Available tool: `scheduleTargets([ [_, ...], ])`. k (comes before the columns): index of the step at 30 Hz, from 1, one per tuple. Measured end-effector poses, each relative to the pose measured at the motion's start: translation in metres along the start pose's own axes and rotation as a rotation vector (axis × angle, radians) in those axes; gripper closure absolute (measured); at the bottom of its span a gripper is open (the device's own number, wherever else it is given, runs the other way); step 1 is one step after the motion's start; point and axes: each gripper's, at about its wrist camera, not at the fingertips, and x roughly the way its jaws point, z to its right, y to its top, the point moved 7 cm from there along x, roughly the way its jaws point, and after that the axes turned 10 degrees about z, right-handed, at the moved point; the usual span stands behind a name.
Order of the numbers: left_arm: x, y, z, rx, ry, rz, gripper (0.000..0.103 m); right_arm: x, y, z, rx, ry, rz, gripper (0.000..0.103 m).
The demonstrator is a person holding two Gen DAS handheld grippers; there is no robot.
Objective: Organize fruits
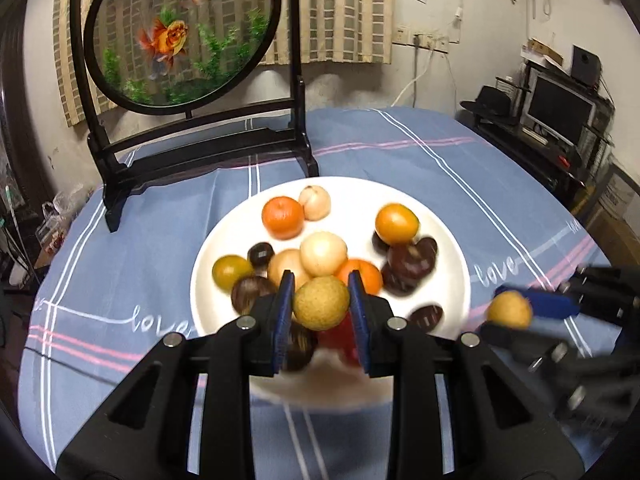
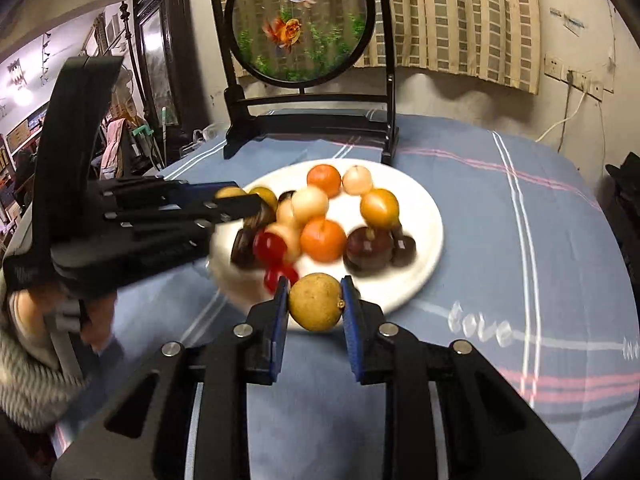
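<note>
Fruit: round tan longans, one per tongs
Left tongs (image 1: pixel 321 298): clamped on tan longan (image 1: pixel 321 303)
Right tongs (image 2: pixel 314 298): clamped on second longan (image 2: pixel 316 302)
Below: white round plate (image 2: pixel 428 248) of mixed fruit

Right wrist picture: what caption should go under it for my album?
Right claw grips a tan round fruit near a white plate of fruit.

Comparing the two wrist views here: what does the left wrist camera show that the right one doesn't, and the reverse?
Only the left wrist view shows the monitor and the black hat at the far right. Only the right wrist view shows the hand holding the left gripper, and the cluttered room behind it. Both show the white plate of mixed fruit, the goldfish screen, the blue tablecloth, and each gripper, including the right gripper, shut on a tan round fruit.
</note>
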Motion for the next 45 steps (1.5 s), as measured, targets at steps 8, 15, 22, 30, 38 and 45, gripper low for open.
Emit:
scheduleTargets([
  [8, 0.04, -0.003, -0.033, -0.099, 0.025, -0.041, 0.048, 0.054, 0.012, 0.0, -0.05, -0.021, -0.008, 0.073],
  [15, 0.036, -0.004, -0.038, -0.095, 0.043, -0.012, 0.021, 0.042, 0.022, 0.011, 0.032, 0.014, 0.051, 0.036],
  [22, 0.0, -0.012, -0.037, -0.057, 0.13, 0.047, 0.007, 0.007, 0.017, 0.02, 0.123, -0.053, 0.095, 0.002],
  [30, -0.069, -0.053, -0.024, -0.071, 0.153, 0.093, 0.002, -0.042, -0.027, 0.019, 0.217, -0.208, 0.096, 0.001],
  [38, -0.106, -0.087, -0.011, -0.023, 0.214, 0.098, 0.002, -0.066, -0.061, 0.02, 0.302, -0.226, 0.072, 0.001],
  [45, -0.119, -0.087, 0.001, -0.014, 0.183, 0.136, 0.002, -0.059, -0.063, 0.006, 0.256, -0.2, 0.042, 0.001],
])
